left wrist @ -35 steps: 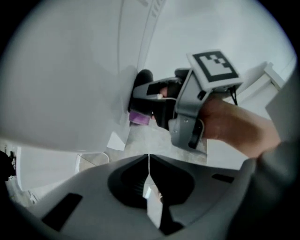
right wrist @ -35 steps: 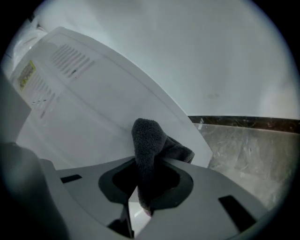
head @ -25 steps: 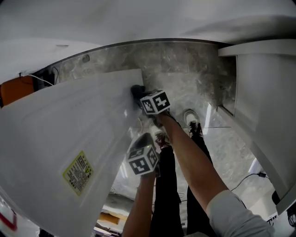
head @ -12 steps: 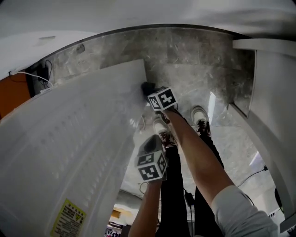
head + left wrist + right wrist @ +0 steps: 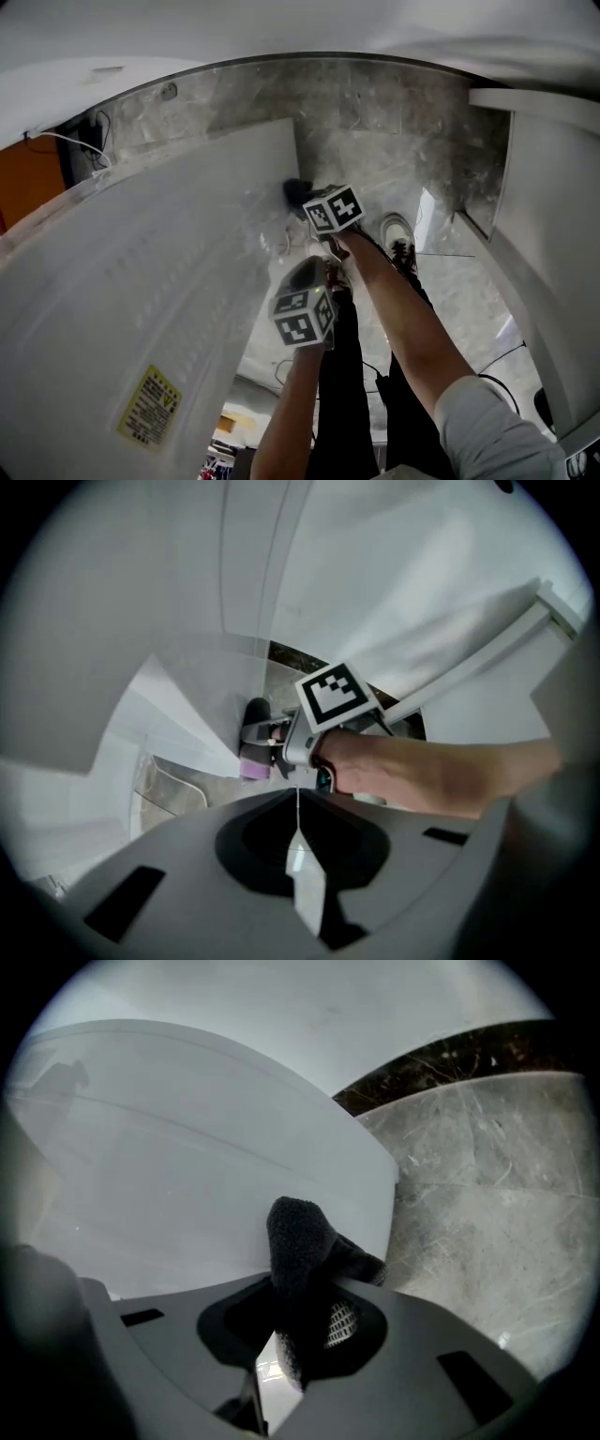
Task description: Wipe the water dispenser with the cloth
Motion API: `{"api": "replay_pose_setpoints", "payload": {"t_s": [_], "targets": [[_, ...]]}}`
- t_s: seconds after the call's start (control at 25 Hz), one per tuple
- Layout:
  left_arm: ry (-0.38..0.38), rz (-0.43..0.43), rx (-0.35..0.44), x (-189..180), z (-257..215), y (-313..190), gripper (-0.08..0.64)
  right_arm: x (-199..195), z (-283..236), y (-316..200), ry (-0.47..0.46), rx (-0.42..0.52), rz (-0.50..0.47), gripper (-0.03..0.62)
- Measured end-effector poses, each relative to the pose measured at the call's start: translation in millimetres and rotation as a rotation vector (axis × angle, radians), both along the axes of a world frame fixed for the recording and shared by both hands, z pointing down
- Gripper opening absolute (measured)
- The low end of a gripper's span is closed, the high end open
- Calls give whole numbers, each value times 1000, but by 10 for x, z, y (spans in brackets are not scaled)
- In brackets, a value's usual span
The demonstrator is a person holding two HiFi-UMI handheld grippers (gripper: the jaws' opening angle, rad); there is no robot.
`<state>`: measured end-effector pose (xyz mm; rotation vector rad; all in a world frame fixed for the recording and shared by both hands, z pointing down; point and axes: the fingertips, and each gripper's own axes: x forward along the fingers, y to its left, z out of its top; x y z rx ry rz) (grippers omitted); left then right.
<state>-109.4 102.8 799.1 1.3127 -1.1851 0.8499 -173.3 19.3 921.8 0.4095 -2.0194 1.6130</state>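
The water dispenser (image 5: 141, 309) fills the left of the head view as a big white panel with a yellow label (image 5: 150, 405). My right gripper (image 5: 305, 199) is shut on a dark cloth (image 5: 294, 190) and holds it against the panel's right edge, below the top corner. In the right gripper view the cloth (image 5: 300, 1241) sticks out of the right gripper (image 5: 300, 1321) and touches the white dispenser (image 5: 187, 1185). My left gripper (image 5: 307, 274) hangs just below, off the panel. In its own view the left gripper (image 5: 298, 808) is shut with nothing in it, and looks at the cloth (image 5: 255, 711).
Grey marble floor (image 5: 394, 159) lies beyond the dispenser's edge, with the person's shoes (image 5: 394, 232) on it. A white cabinet or counter (image 5: 553, 234) stands at the right. Cables (image 5: 70, 139) and an orange object (image 5: 28, 183) are at the far left.
The right gripper has slid the cloth a little further down the dispenser's edge from the top corner. The left gripper has stayed about where it was. The head view has shifted.
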Motion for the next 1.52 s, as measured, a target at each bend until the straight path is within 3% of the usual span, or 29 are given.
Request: {"api": "replay_pose_setpoints", "payload": {"t_s": [0.28,0.44,0.6,0.8,1.04,1.24,1.52], "targets": [[-29,30,2,-26,-563,-38,18,-10,-1069,-79,-66,80,-72,72],[-59,36,23,-85,-886,-30,18,31,-1718,-178,-98,128,-62,72],[-85,28,9,-228,-1200,27,18,1,-2355,-282,-157,170,-26,72],[-132,107,-8,-307,-1486,80,18,30,-3244,-359,-229,234,-34,72],[-103,88,-80,-289,-1795,170,18,12,-4215,-600,-285,359,-24,72],[-49,85,-67,-165,-2057,85,18,-26,-4388,-956,-212,441,-20,72],[32,102,-39,2,-2200,80,18,-28,-4150,-1450,-122,445,38,71]]}}
